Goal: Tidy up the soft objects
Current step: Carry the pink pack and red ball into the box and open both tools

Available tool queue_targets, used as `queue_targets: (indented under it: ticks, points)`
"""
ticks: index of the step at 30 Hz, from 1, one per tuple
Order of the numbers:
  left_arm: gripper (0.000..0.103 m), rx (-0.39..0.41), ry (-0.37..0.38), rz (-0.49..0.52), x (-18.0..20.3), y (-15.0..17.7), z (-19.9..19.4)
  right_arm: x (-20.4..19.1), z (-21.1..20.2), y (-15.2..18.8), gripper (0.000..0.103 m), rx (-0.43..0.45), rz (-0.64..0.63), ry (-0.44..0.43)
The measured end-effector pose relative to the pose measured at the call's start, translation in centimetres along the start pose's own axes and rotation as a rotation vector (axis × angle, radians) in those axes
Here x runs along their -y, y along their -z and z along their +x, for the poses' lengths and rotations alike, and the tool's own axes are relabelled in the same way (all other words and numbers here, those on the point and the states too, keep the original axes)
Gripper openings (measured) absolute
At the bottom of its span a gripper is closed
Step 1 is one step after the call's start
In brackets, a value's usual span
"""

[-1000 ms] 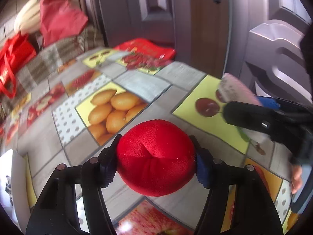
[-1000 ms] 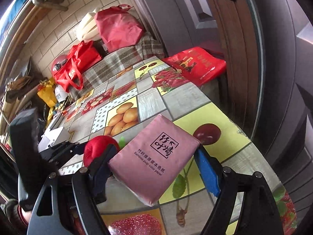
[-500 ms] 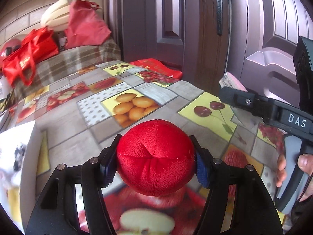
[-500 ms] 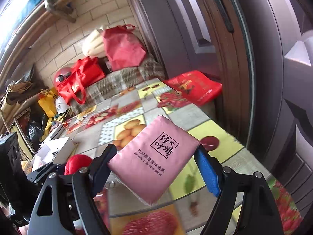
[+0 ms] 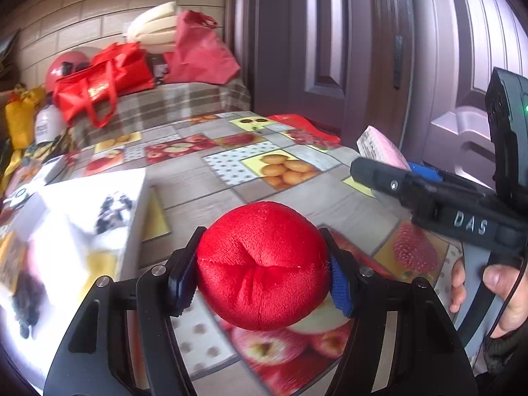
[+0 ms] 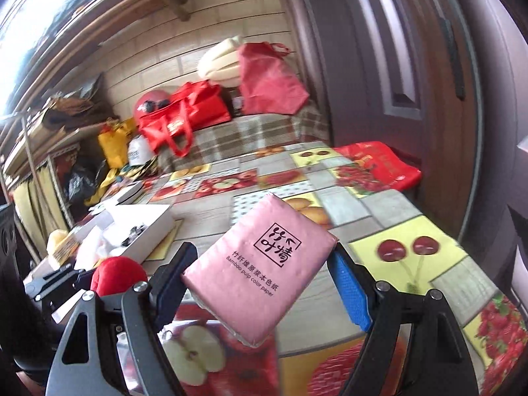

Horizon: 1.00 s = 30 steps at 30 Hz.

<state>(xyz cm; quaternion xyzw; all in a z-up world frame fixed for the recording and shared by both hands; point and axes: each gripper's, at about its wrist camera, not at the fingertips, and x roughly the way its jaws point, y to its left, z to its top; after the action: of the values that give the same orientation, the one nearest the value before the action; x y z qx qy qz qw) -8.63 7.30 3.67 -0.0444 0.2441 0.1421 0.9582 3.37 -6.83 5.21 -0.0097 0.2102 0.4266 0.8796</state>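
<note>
The left claw (image 5: 264, 272) gripped a red plush ball (image 5: 264, 264) above the fruit-print table (image 5: 231, 194), beside a white box (image 5: 82, 217). Only the right wrist view showed the printed face of the pink tissue pack (image 6: 260, 272), clamped in the right claw (image 6: 260, 283); its long axis slanted from lower left up to the right, one corner pointing away. The left view caught only the pack's edge.
</note>
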Motion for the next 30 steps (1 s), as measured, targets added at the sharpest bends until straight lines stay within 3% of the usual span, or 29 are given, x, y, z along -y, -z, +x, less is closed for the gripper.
queue_targets:
  ticks: [12,30]
  points:
    - [0.066,0.049,-0.116,-0.054,-5.9,1.7,-3.8,-7.0,1.4,1.0,0.081,-0.019,-0.173,-0.084]
    - [0.066,0.099,-0.272,-0.165,-14.7,3.6,-7.5,-12.7,4.5,1.2,0.081,-0.009,-0.254,-0.155]
